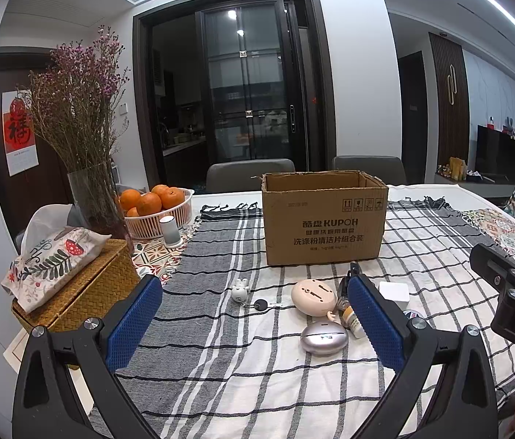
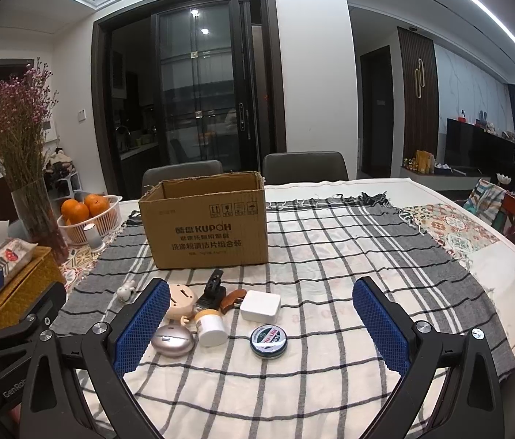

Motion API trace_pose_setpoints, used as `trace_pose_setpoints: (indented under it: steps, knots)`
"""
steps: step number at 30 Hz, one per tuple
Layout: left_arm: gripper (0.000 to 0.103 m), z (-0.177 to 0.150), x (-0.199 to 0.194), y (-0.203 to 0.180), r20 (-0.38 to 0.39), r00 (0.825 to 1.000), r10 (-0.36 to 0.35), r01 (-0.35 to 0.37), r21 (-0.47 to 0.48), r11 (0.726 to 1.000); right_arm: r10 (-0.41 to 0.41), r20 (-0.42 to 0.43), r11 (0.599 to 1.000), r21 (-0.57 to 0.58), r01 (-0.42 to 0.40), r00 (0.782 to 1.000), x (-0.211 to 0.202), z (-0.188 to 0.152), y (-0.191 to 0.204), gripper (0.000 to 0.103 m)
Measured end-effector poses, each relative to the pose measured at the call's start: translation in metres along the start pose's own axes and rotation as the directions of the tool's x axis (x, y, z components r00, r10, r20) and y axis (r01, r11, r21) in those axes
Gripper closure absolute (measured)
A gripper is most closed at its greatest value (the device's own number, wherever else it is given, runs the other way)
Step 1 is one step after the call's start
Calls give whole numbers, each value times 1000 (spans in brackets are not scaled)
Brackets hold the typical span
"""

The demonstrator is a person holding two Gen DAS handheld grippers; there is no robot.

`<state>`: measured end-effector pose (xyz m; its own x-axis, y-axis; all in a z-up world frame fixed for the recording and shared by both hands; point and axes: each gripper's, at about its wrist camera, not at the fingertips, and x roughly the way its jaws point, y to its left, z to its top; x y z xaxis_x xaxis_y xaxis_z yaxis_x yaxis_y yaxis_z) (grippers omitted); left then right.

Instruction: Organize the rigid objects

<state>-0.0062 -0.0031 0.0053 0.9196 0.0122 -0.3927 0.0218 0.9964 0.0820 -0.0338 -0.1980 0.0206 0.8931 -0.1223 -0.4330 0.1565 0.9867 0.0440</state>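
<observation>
An open cardboard box stands on the checked cloth. In front of it lie several small items: a silver oval case, a beige round case, a white jar, a white square block, a round dark tin, a black clip, a brown piece and a white figurine with keyring. My left gripper hovers open short of them. My right gripper is open too, with nothing between its pads.
At the left stand a woven tissue box, a glass vase of dried flowers, a white basket of oranges and a small white cylinder. Two chairs stand behind the table.
</observation>
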Motion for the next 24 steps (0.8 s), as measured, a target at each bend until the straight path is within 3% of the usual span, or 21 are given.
trace_pose_setpoints:
  steps: [24]
  knots:
    - [0, 0, 0, -3, -7, 1000, -7, 7, 6, 1000, -1, -4, 1000, 0, 1, 1000, -3, 0, 2, 2]
